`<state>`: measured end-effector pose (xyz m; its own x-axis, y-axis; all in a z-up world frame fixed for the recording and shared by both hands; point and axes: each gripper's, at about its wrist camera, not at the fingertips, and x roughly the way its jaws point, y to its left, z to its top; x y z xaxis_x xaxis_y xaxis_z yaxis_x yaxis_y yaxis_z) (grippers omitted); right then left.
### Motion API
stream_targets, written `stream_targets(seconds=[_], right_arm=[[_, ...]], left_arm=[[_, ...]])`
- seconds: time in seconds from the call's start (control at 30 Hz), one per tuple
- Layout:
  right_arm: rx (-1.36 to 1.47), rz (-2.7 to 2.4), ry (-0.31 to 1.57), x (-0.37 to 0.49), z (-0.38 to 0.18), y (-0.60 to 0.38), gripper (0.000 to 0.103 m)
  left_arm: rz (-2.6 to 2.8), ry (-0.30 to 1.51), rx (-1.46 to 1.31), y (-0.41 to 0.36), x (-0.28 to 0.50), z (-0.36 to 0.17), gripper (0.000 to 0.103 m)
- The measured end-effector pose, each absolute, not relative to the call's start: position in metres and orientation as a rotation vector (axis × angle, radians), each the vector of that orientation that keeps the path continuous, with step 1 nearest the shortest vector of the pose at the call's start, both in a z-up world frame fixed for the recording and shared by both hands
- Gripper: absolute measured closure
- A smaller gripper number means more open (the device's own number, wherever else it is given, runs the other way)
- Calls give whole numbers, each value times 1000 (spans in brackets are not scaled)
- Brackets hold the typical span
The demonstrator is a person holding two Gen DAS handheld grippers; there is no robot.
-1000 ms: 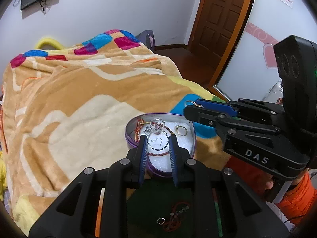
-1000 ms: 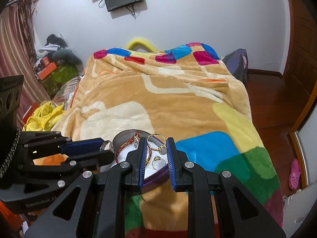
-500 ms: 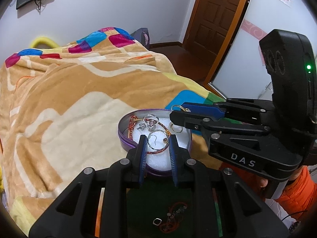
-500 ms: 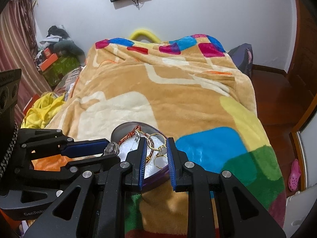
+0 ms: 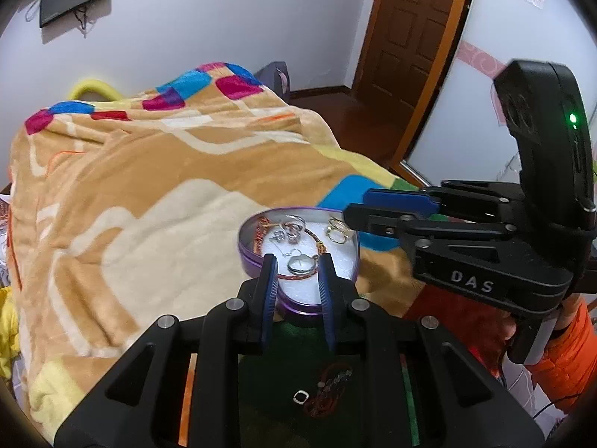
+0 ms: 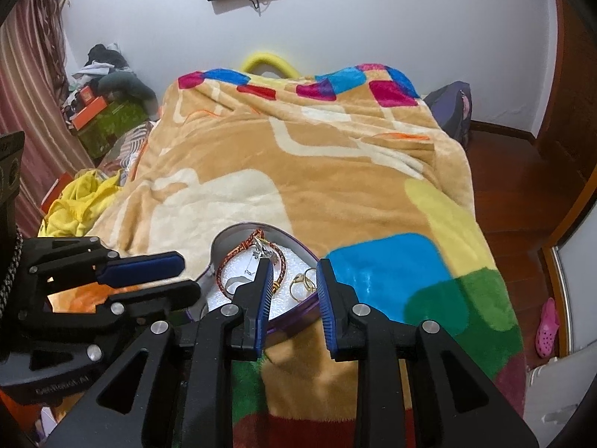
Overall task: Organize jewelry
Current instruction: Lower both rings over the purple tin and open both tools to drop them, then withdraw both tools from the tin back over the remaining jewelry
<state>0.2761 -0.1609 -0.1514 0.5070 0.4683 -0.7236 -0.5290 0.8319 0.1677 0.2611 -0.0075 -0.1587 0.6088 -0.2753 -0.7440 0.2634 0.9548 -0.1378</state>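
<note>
A purple heart-shaped tin with a white foam floor sits on the blanket. In it lie a red braided bracelet, silver rings, gold rings and a silver hoop. My left gripper hovers over the tin's near side, a narrow gap between its blue pads and nothing pressed. My right gripper is over the tin's right side with its jaws opening. The gold rings lie in the tin below its fingers, free of the pads. A small square ring and a red cord piece lie on the dark green patch beneath my left gripper.
The tin rests near the foot of a bed under a tan patterned blanket. An orange sleeve shows behind the right gripper. Yellow clothes lie at the bed's left, wooden floor and a pink shoe at the right.
A gold ring that hung at the right gripper's tips now lies in the tin, and that gripper's pads stand slightly wider. The left gripper has barely shifted.
</note>
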Motion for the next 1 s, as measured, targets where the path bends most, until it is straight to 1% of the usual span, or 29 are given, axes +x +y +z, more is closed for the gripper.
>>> stream_targets(seconds=[0.07,0.13,0.2,0.27,0.43,0.63,0.83,1.0], right_arm=[[-75,597,835,272,-146,-163,80],[-75,589,822,268,-141,-164,76],[-67,585,806,262,-135,-166,67],[-57,582,788,256,-128,-169,64],[-70,567,756,241,-117,-171,63],[-75,567,760,225,-118,-170,63],[-86,612,811,210,-133,-162,62],[-125,682,881,199,-159,-141,56]], left_arm=[[-300,851,-24,-3,257,-152,81],[-284,842,-30,2,254,-147,79],[-270,834,-40,6,249,-141,78],[-262,827,-48,9,244,-137,75],[-262,822,-64,13,231,-129,74],[-248,825,-21,8,210,-128,74],[-230,850,-30,17,193,-135,74],[-212,881,-62,28,183,-148,74]])
